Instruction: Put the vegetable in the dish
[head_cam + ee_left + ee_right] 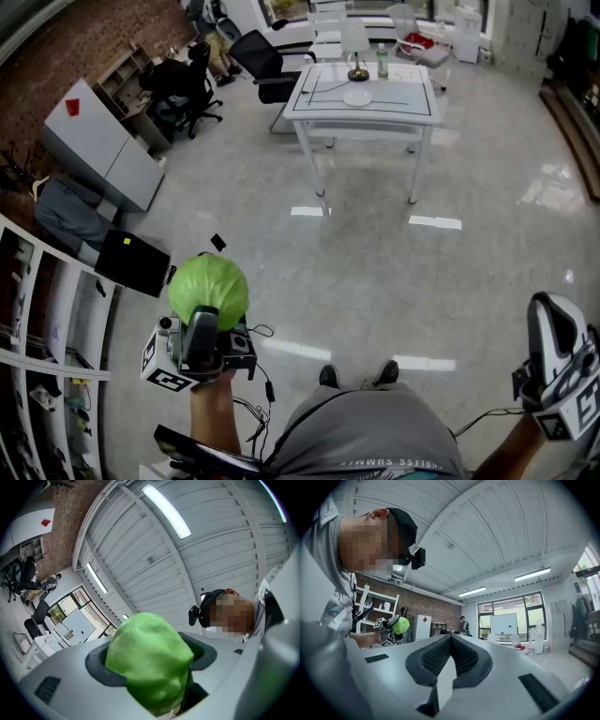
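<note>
A round green leafy vegetable (208, 286) sits between the jaws of my left gripper (207, 302), which is shut on it and tilted upward in front of my body. In the left gripper view the vegetable (149, 660) fills the space between the grey fingers (70, 686), with the ceiling behind it. A white dish (357, 97) lies on a white table (412, 108) far across the floor. My right gripper (551, 314) hangs at the lower right with nothing in it. In the right gripper view its pads (436, 658) meet at the tips, and the vegetable (400, 626) shows off to the left.
A lamp (356, 47) and a bottle (382, 61) stand on the table near the dish. Office chairs (267, 66) are at its left, and a grey cabinet (103, 145) and white shelves (37, 309) line the left side. Glossy floor (394, 272) lies between me and the table.
</note>
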Demonstrator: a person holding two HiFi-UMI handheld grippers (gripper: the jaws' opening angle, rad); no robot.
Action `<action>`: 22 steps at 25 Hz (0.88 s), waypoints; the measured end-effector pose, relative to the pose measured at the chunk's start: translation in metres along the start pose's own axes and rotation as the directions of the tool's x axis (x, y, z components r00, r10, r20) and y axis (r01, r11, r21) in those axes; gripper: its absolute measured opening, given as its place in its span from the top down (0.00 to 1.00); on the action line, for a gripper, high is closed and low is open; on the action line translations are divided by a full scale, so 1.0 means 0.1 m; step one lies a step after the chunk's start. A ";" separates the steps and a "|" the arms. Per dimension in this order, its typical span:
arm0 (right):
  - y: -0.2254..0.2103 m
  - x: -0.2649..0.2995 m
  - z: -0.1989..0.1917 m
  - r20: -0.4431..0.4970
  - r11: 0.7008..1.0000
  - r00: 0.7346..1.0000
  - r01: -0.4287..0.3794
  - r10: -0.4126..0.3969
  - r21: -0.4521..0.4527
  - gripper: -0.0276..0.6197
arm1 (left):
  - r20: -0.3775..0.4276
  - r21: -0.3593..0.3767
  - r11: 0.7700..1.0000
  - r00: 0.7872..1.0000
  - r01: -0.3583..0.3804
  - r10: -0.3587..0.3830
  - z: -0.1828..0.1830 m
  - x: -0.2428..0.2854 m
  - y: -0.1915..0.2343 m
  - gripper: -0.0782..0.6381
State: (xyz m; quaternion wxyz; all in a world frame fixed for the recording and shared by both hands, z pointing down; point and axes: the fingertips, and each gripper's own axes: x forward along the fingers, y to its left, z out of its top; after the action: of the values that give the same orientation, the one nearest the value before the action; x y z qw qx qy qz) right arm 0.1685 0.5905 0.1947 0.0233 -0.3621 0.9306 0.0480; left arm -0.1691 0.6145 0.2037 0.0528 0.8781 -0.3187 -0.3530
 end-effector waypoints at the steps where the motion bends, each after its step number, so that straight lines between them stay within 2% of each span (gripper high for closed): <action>1: -0.08 -0.07 -0.01 -0.001 1.000 1.000 -0.009 0.009 0.005 0.95 | 0.000 0.004 1.000 1.000 0.000 0.000 -0.07 0.08 -0.06 0.42; 7: -0.45 -0.22 -0.03 0.018 0.997 0.997 -0.075 0.075 -0.003 0.95 | -0.018 0.026 1.000 1.000 0.001 -0.001 -0.49 0.45 -0.26 0.42; 12: -0.62 -0.24 -0.30 0.046 0.991 0.992 -0.122 0.119 0.063 0.95 | -0.043 0.028 0.999 0.999 -0.024 0.025 -0.69 0.48 -0.12 0.42; 14: -0.71 -0.28 -0.51 0.052 0.986 0.993 -0.112 0.107 0.122 0.95 | -0.047 0.021 1.000 0.999 -0.023 0.024 -0.68 0.51 -0.02 0.42; 16: -0.73 -0.14 -0.54 0.054 0.982 0.994 -0.102 0.095 0.156 0.95 | -0.054 0.004 1.000 0.998 -0.020 0.021 -0.63 0.58 0.09 0.42; 20: -0.74 0.16 -0.35 0.052 0.984 0.997 -0.063 0.055 0.169 0.95 | -0.052 -0.011 1.000 0.999 -0.002 0.001 -0.50 0.68 0.35 0.42; 22: -0.73 0.28 -0.32 0.046 0.990 0.998 -0.046 0.040 0.136 0.95 | -0.050 -0.014 1.000 0.999 0.015 -0.016 -0.43 0.70 0.48 0.42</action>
State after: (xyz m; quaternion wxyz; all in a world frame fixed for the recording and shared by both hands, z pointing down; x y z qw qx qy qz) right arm 0.1971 0.5145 0.2187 0.0670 -0.3386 0.9385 -0.0078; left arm -0.1279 0.5290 0.2102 0.0641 0.8886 -0.3082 -0.3336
